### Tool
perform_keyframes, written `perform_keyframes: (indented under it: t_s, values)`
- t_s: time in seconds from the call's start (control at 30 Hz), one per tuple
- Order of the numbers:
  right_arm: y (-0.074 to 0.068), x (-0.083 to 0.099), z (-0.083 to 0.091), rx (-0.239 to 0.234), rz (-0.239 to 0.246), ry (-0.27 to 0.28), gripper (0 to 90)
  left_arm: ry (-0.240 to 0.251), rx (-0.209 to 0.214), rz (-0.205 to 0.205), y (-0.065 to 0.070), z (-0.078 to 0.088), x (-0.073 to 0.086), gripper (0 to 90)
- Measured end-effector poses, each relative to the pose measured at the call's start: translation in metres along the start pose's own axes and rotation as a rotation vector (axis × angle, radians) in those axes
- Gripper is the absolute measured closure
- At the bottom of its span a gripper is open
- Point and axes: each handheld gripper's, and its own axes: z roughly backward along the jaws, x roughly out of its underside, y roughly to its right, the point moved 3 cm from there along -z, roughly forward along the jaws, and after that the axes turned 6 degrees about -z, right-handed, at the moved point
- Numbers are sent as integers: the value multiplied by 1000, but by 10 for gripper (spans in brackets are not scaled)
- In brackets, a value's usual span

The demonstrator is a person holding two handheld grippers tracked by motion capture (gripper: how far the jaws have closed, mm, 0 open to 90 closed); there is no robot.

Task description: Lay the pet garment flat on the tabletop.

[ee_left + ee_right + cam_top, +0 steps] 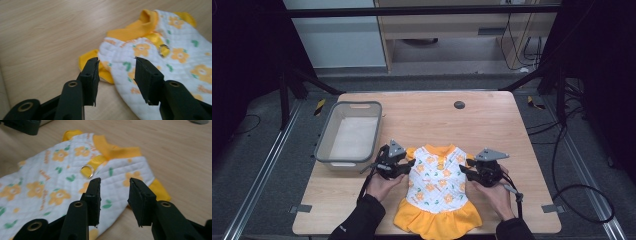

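Dress (437, 187) lies flat on the surface (492, 115); left gripper (404, 166) and right gripper (468, 172) flank its shoulder edges, jaws parted, gripping nothing. Basket (326, 140) sits beside.

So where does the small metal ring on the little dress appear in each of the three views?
High view: metal ring, tiny, just below the yellow collar, between the grippers.
Left gripper view: ring at upper right, beyond the jaws.
Right gripper view: ring left of centre, above the jaws.
Shared landmark: the yellow collar.

The dress (439, 187) lies on the table (492, 125), right of the basin (349, 132).
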Motion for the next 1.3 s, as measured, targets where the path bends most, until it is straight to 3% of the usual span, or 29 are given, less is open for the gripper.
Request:
perform_keyframes:
  t_s: [0.07,0.13,0.27,0.47,0.63,0.67,0.73,0.77,0.87,1.0,1.03,1.07,1.1,1.23,1.27,1.3]
  values:
    - [9,-5,-9,24,-14,0,557,-12,-46,0,-12,-14,-6,505]
    - [17,-8,-19,44,-30,-19,556,-23,-58,-2,-15,-19,-7,497]
    - [32,-4,-38,87,-55,-61,545,-67,-102,8,-25,-46,-5,484]
    - [42,2,-51,87,-75,-87,554,-119,-73,63,-30,-67,7,505]
    - [42,3,-54,55,-91,-98,706,-124,-40,114,-28,-69,7,634]
    - [42,3,-54,55,-91,-98,706,-124,-40,114,-28,-69,7,676]
    - [39,2,-54,42,-87,-102,788,-126,-52,103,-24,-69,6,699]
    - [38,2,-54,42,-79,-107,824,-132,-55,89,-19,-69,5,776]
    - [37,-1,-53,43,-70,-117,840,-140,-60,82,-17,-69,4,848]
    - [37,-9,-51,41,-46,-85,841,-134,-63,82,-18,-65,2,871]
    - [38,-18,-49,40,-31,-62,840,-101,-87,73,-22,-59,-2,872]
    - [38,-23,-49,39,-24,-45,840,-101,-87,73,-22,-59,-2,873]
    - [39,-30,-49,38,-21,-30,839,-53,-117,85,-27,-52,-9,874]
    - [40,-53,-55,39,-17,36,830,-26,-206,75,-40,-46,-26,872]
    - [40,-53,-55,39,-17,36,830,-26,-206,75,-40,-46,-26,869]
    - [40,-64,-62,68,-11,57,800,-35,-233,93,-48,-48,-32,857]
